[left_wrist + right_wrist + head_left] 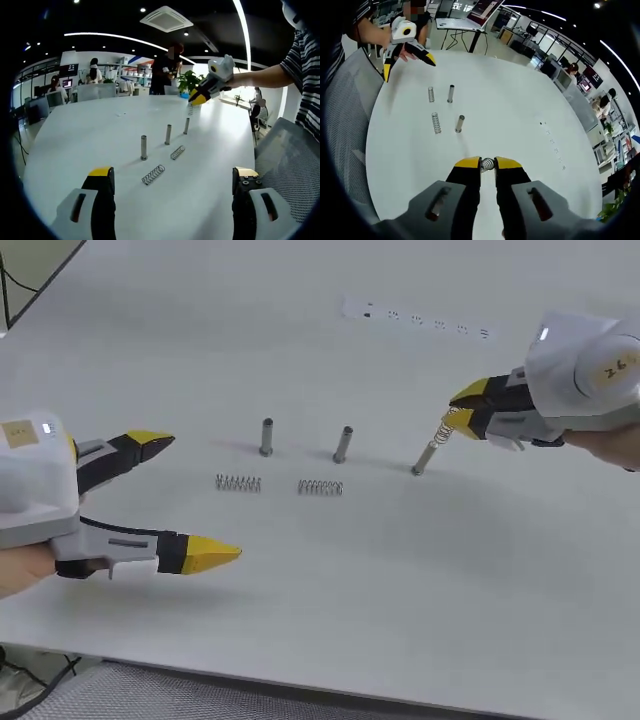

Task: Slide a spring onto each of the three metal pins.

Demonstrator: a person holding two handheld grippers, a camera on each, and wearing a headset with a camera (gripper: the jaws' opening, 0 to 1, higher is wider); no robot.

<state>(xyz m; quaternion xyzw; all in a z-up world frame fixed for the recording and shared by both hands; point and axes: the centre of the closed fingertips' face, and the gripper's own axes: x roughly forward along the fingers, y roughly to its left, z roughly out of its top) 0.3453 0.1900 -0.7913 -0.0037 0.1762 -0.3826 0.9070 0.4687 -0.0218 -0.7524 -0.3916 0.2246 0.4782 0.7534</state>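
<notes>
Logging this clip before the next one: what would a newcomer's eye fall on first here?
First the right gripper, shut on a spring at the top of the rightmost pin, at the right of the head view. Then the two bare pins standing mid-view, with two loose springs lying just in front of them, and the left gripper open at the left.

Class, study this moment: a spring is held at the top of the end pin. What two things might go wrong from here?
1. The pin under the right gripper leans rather than standing straight, so pushing the spring down may tip it over.
2. The spring is pinched only at its upper end. It might bend or pop free and knock the middle pin.
</notes>
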